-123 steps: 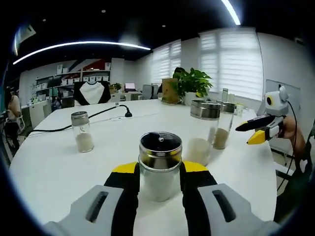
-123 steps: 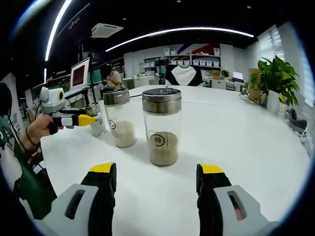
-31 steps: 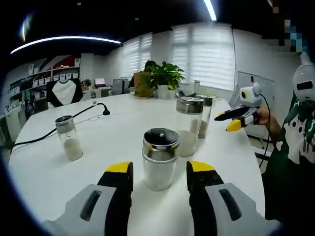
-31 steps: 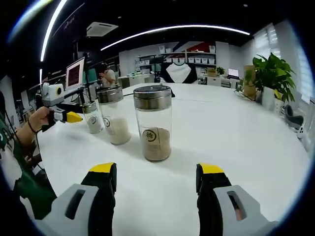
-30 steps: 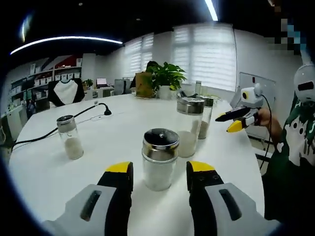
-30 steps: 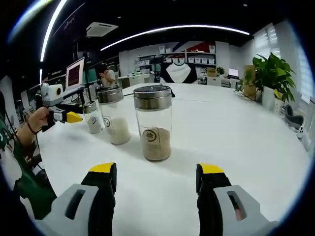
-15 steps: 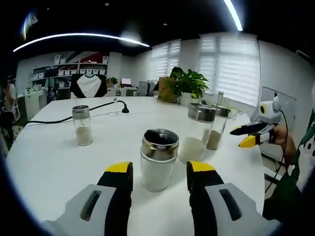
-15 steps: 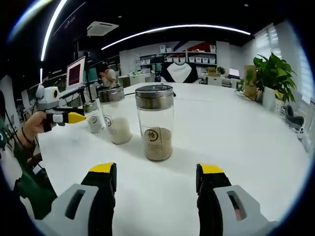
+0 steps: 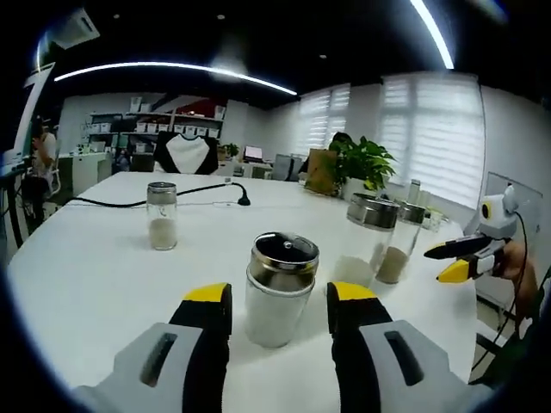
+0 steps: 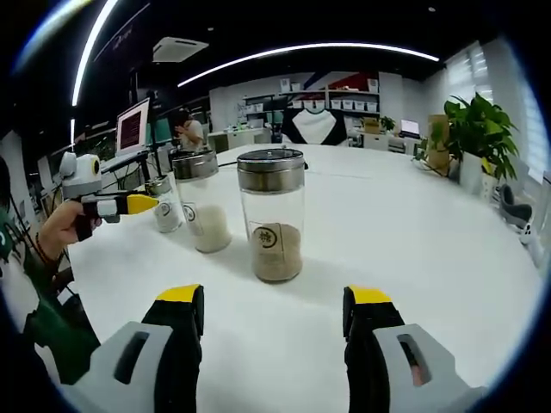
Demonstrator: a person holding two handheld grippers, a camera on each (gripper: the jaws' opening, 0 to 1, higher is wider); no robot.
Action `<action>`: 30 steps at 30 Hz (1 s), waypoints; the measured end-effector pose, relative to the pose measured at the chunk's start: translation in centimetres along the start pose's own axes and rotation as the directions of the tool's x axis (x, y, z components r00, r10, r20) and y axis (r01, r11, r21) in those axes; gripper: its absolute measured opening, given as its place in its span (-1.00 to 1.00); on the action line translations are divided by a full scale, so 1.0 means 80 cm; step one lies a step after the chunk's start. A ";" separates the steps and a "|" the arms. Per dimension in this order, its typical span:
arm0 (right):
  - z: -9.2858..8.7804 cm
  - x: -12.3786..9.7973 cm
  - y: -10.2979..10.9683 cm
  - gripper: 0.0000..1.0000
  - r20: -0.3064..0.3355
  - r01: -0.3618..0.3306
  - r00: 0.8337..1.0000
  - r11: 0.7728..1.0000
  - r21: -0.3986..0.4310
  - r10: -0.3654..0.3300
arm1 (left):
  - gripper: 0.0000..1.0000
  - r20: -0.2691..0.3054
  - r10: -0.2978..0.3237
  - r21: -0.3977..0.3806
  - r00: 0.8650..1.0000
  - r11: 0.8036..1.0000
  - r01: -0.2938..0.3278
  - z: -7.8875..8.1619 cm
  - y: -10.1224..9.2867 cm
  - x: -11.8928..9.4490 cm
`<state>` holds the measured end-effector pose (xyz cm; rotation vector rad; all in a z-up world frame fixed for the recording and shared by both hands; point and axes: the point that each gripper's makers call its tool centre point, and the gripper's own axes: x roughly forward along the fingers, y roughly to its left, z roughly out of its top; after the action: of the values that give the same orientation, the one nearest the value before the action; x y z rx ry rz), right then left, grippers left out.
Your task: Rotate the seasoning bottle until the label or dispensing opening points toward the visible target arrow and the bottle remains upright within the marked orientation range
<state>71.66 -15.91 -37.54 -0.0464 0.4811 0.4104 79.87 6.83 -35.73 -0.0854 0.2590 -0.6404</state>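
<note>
In the left gripper view, the left gripper (image 9: 278, 303) stands wide, its yellow-tipped jaws on either side of the seasoning bottle (image 9: 278, 286) with a gap showing at each side. That bottle sits upright on the white table (image 9: 103, 275), filled with white powder, its steel cap with a dark top facing up. Beyond and to the right of the bottle stand a tall jar of white grains (image 9: 368, 235) and, just behind that, a jar of brown grains (image 9: 402, 243). Far left of the bottle stands a small shaker (image 9: 161, 216), with a black cable (image 9: 155, 200) behind it. At the table's back edge is a potted plant (image 9: 362, 163).

In the right gripper view, the right gripper (image 10: 274, 314) is spread wide around nothing, with the brown-grain jar (image 10: 272, 225) ahead.
</note>
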 end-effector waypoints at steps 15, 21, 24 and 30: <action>0.005 -0.004 -0.006 0.32 0.009 0.017 1.000 1.000 0.002 -0.017 | -0.29 -0.017 0.023 0.005 1.000 1.000 -0.022 -0.011 0.002 0.010; 0.000 -0.002 -0.003 0.32 -0.001 0.011 1.000 1.000 0.002 -0.011 | -0.30 -0.013 0.015 0.009 1.000 1.000 -0.015 -0.012 0.002 0.009; 0.002 -0.001 -0.001 0.32 0.002 0.007 1.000 1.000 0.000 -0.007 | -0.30 -0.011 0.010 0.012 1.000 1.000 -0.010 -0.012 0.001 0.009; 0.004 -0.002 -0.001 0.32 0.009 0.009 1.000 1.000 0.001 -0.009 | -0.31 -0.015 -0.006 0.022 1.000 1.000 0.007 -0.012 0.000 0.009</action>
<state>71.71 -16.04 -37.21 -0.0459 0.4722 0.4017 80.15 6.43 -36.80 -0.0601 0.2660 -0.6505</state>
